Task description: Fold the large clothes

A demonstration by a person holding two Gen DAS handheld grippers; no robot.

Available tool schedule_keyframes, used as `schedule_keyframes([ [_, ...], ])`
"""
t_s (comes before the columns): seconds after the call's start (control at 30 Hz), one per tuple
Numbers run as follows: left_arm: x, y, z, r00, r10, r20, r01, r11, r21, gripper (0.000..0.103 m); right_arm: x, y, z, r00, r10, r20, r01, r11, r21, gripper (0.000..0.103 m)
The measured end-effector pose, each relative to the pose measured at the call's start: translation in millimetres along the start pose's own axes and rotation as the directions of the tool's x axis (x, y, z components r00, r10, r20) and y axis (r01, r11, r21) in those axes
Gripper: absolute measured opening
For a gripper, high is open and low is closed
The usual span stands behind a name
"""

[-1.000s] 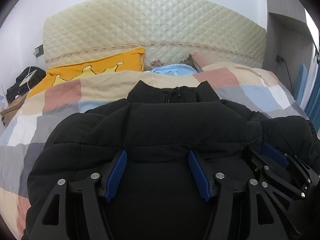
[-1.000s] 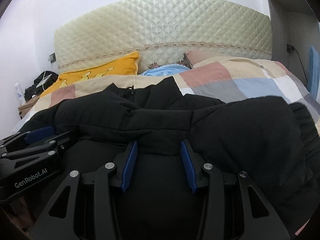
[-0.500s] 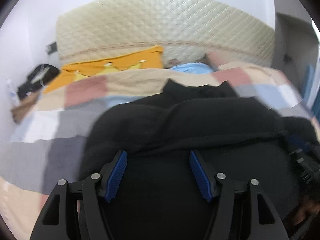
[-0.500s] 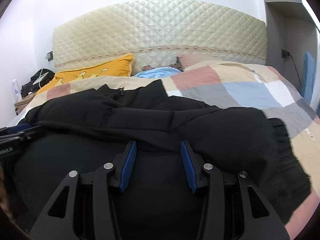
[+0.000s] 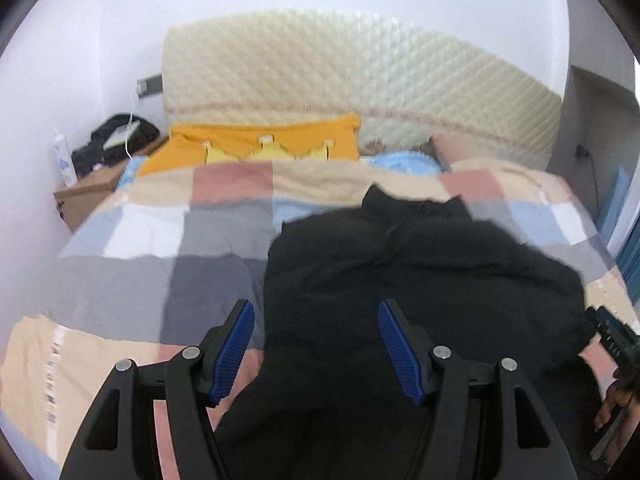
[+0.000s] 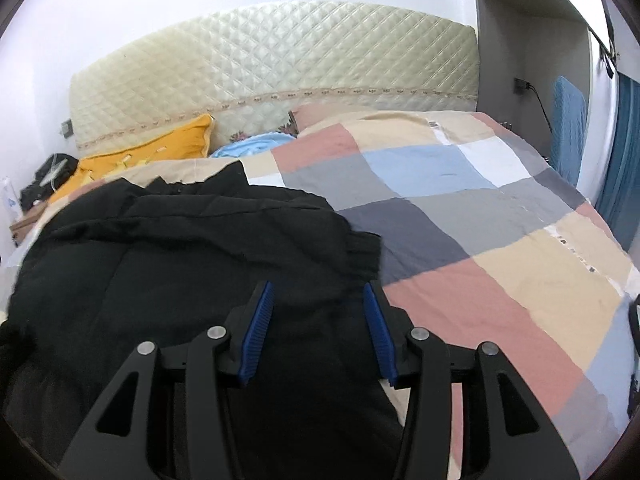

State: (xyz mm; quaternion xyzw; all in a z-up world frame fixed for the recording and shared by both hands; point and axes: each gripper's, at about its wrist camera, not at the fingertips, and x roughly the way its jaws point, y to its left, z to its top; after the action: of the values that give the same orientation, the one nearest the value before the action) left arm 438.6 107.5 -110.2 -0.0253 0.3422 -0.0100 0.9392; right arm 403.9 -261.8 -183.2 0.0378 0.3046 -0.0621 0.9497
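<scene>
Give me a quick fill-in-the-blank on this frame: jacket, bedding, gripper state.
1. The jacket lying on the bed is ____ in colour.
2. It rests on a ____ quilt of coloured squares.
3. The pillow against the headboard is ____.
4. The left gripper and the right gripper both have their jaws ____.

Missing words: black; patchwork; orange; open
</scene>
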Motion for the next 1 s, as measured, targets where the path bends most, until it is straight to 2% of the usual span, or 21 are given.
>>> schedule_keyframes([
  [0.13,-60.3,-4.0,11.8,0.998,-0.006,0.070,0.006,1.000,-0.005,0.065,-43.7,-5.5,9.3,0.999,0.018,0.036,-0.019,1.000,0.016,0.049],
  [0.27,-112.5,-18.3,15.4,0.993,-0.036,0.108,0.037,0.999,-0.005,0.065,-100.0,-0.5,25.9,0.990,0.085,0.111,-0.089,0.995,0.033,0.049],
  [0.33,-142.0,-29.4,19.5,0.990,-0.036,0.135,0.033,0.999,0.025,0.065,-137.3,-1.1,39.3,0.977,0.134,0.168,-0.146,0.987,0.063,0.049],
  [0.43,-186.6,-46.0,28.3,0.985,-0.021,0.169,0.011,0.998,0.062,0.065,-187.8,5.1,62.8,0.957,0.178,0.230,-0.192,0.980,0.041,0.050],
  [0.5,-218.8,-55.8,32.1,0.980,-0.048,0.191,0.038,0.998,0.054,0.065,-220.2,9.0,73.6,0.945,0.194,0.262,-0.211,0.977,0.037,0.053],
  [0.6,-256.4,-69.9,31.6,0.975,-0.097,0.202,0.089,0.995,0.048,0.065,-261.5,14.9,81.3,0.941,0.194,0.277,-0.211,0.977,0.034,0.058],
  [0.77,-306.6,-91.5,-8.2,0.946,-0.209,0.249,0.188,0.976,0.108,0.065,-308.7,19.5,57.4,0.929,0.241,0.281,-0.252,0.968,0.006,0.058],
  [0.9,-311.5,-100.4,-57.8,0.950,-0.221,0.220,0.194,0.971,0.139,0.065,-317.1,16.5,17.6,0.930,0.280,0.238,-0.291,0.957,0.012,0.058],
  [1.0,-304.2,-98.9,-88.1,0.959,-0.238,0.156,0.222,0.969,0.112,0.065,-315.8,9.4,-13.2,0.938,0.292,0.189,-0.303,0.952,0.037,0.058],
])
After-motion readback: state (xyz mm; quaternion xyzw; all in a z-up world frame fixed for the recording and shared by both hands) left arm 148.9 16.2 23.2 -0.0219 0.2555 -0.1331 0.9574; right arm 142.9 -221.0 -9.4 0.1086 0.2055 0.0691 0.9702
